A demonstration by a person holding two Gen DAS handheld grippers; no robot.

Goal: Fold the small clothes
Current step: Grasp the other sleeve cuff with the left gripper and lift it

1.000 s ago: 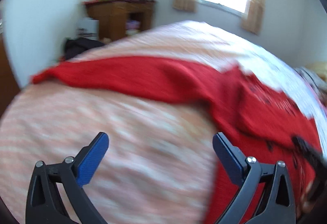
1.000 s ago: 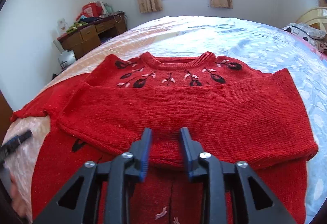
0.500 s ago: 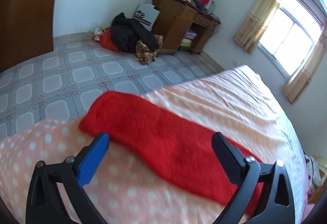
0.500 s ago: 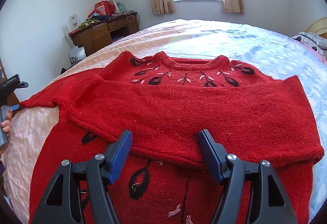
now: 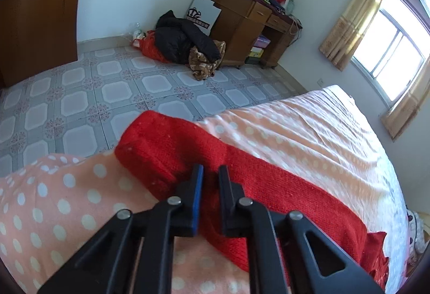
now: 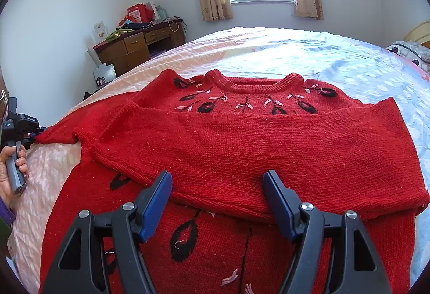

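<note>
A red knitted sweater with black and pink flower stitching lies face up on the bed. One sleeve is folded across its chest. My right gripper hovers open just above the lower edge of that folded sleeve, and its pads touch nothing. The other sleeve stretches out toward the bed's edge. My left gripper is shut on this sleeve a little behind the cuff, with red knit pinched between the pads. At the left rim of the right wrist view a hand holds that gripper's handle.
The bed wears a peach dotted sheet, turning pale blue further over. Its edge drops to a tiled floor. A heap of dark clothes, a wooden desk, a door and a pillow are around.
My left gripper swung out to the sleeve's end by the bed edge and shut on it. My right gripper opened wide and stayed over the folded sleeve.
</note>
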